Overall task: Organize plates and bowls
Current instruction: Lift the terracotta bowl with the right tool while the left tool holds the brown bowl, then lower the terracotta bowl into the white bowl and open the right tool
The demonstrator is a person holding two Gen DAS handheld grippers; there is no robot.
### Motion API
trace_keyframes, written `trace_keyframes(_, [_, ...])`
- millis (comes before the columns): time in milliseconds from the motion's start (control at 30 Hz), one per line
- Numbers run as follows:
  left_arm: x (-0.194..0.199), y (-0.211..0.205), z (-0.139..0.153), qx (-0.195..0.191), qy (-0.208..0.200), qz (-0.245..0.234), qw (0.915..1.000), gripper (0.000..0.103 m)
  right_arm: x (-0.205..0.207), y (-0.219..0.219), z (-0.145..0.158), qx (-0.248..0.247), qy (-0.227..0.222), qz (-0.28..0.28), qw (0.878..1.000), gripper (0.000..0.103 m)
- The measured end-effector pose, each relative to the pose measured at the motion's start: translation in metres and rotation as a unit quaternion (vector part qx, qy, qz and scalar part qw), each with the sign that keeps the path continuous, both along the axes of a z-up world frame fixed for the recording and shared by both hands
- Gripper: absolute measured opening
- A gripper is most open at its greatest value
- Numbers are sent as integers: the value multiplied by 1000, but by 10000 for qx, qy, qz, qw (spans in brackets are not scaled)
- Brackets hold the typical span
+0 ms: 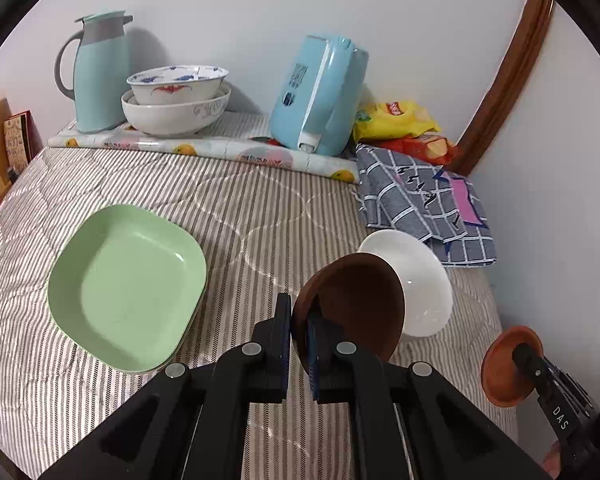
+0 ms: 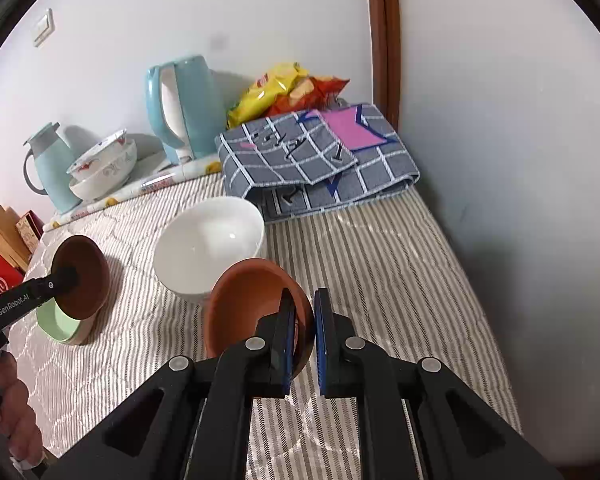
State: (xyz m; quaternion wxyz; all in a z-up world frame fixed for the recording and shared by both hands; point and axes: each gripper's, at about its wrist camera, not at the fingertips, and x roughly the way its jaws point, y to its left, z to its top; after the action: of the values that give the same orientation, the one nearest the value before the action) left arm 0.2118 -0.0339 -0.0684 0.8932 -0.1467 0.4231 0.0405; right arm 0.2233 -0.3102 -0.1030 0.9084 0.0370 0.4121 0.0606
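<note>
Bowls brown, glossy: left gripper (image 1: 300, 328) clamps one (image 1: 352, 304), right gripper (image 2: 305, 332) another (image 2: 252, 304) (both tilted).

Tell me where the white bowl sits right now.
The white bowl rests on the striped cloth, just in front of the folded checked towel, between the two held brown bowls.

Against the wall: pale blue jug (image 1: 100, 76), tipped blue kettle (image 1: 320, 96), yellow snack bag (image 1: 396, 120) beside red one (image 1: 428, 148), folded checked cloth (image 2: 320, 160) on striped quilt (image 1: 260, 208).
</note>
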Motion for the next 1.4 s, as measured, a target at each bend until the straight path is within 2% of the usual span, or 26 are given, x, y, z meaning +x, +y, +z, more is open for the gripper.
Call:
trace_keyframes(400, [-3, -2, 20, -26, -141, -56, 9999, 8, -2, 4, 29, -34, -284, 1, 9996, 9])
trace_keyframes(733, [7, 0, 31, 33, -187, -81, 9998, 8, 13, 20, 34, -12, -336, 132, 9993, 9])
trace_keyframes(1067, [26, 12, 24, 44, -104, 14, 9999, 8, 37, 41, 25, -101, -252, 285, 9992, 9])
trace_keyframes(1400, [47, 27, 9, 136, 6, 222, 9997, 8, 69, 59, -3, -105, 46, 435, 9990, 9])
